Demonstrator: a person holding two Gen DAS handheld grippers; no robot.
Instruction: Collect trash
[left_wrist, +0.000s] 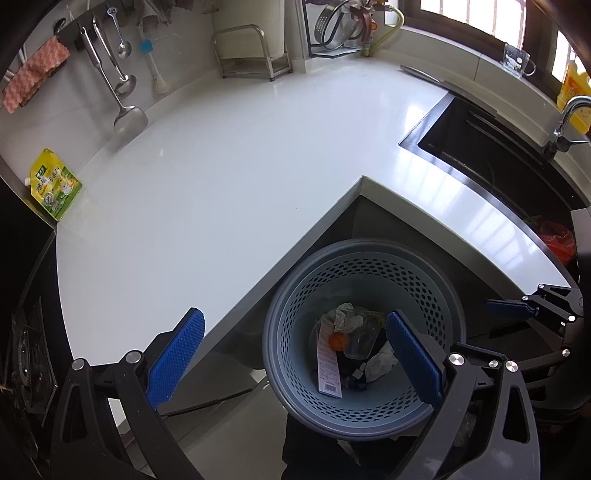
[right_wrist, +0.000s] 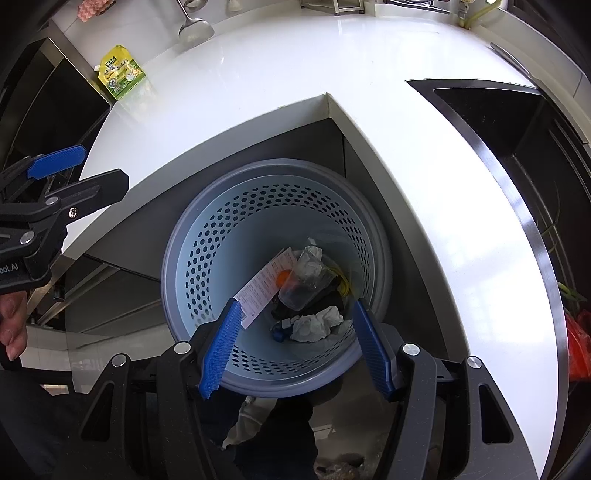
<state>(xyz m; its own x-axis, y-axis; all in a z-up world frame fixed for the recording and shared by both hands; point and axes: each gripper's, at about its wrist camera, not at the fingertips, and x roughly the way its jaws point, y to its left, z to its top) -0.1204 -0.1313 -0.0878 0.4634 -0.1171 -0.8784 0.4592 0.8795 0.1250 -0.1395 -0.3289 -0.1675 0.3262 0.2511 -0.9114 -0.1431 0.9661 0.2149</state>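
Note:
A grey-blue perforated waste basket (left_wrist: 369, 246) (right_wrist: 277, 165) stands on the floor under the inner corner of the white counter (left_wrist: 221, 177). Inside lie a long receipt (right_wrist: 258, 291), crumpled tissues (right_wrist: 314, 325), a clear plastic cup (right_wrist: 303, 288), an orange bit and a small blue item. My left gripper (left_wrist: 294, 316) hangs open above the basket's left rim, nothing between its blue pads. Over the basket's near side my right gripper (right_wrist: 297, 305) is open and holds nothing. A yellow-green pouch (left_wrist: 55, 184) (right_wrist: 122, 72) lies at the counter's far left edge.
A dark sink (left_wrist: 480, 147) with a tap is set in the counter on the right, and a red bag (left_wrist: 557, 240) shows beside it. Ladles and a pink cloth hang on the back wall. A hob (left_wrist: 29, 354) is at the left. A hand (right_wrist: 13, 325) grips the left tool.

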